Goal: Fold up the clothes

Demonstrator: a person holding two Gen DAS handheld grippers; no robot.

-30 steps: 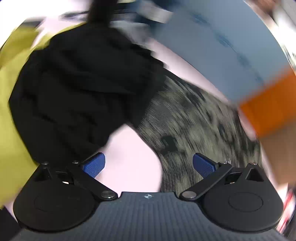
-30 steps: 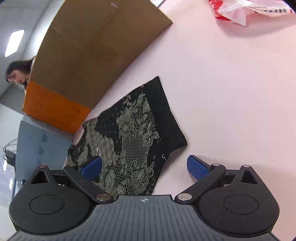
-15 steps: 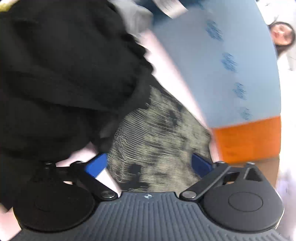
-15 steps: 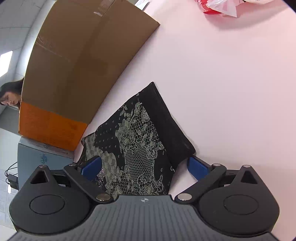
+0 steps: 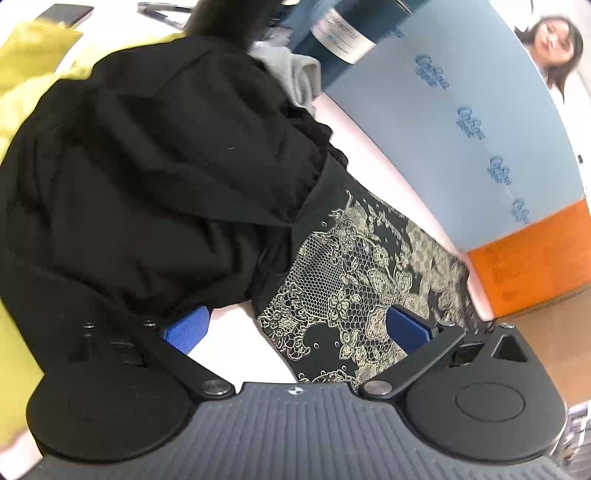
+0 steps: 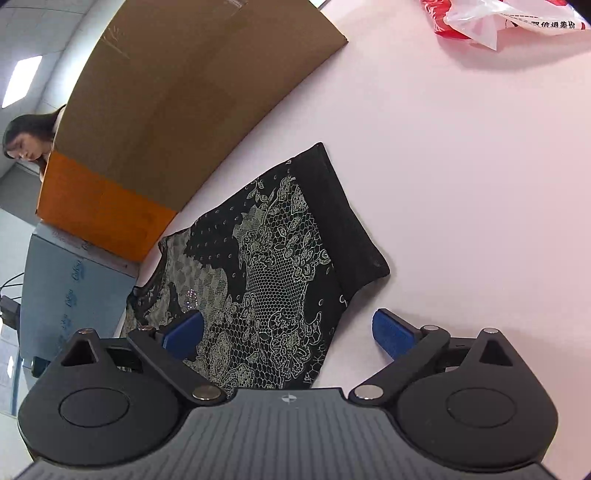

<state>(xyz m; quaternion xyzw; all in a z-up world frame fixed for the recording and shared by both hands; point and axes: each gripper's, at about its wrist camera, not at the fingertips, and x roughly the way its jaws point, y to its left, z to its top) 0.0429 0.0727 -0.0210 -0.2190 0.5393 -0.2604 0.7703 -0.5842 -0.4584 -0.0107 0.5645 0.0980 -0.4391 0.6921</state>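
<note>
Moved: both grippers had come in closer to the lace cloth than in the pictures before; the left view had been blurry and was sharp now.
Left gripper (image 5: 297, 328): its two blue fingers stood wide apart and held nothing. One finger (image 5: 185, 329) sat at the edge of the black pile, over bare counter. The other was over the lace cloth.
Right gripper (image 6: 291, 332): its blue fingers were also wide apart and held nothing. The left finger (image 6: 183, 334) was over the lace cloth. The right finger was over bare counter, just beside the cloth's edge.
Lace cloth (image 6: 273, 280): a black piece with pale lace flowers and net shapes. It lay flat on the pink counter (image 6: 461, 177), with a plain black band along one side. In the left view, one end of the lace cloth (image 5: 354, 280) went under the black pile.
Black pile (image 5: 159, 166): a big, crumpled black garment lay heaped on the counter, on top of one end of the lace cloth.
Yellow cloth (image 5: 26, 92): it lay beside the black pile, at the far left.
Grey cloth (image 5: 299, 74): a small bit showed behind the black pile.
Boxes: a brown cardboard box (image 6: 177, 96) with an orange end stood close behind the lace cloth, and a light blue box (image 5: 461, 122) stood next to it.
Bag: a red and white plastic bag (image 6: 495, 18) lay far off on the counter.
Person (image 6: 26, 138): someone stood behind the boxes.
</note>
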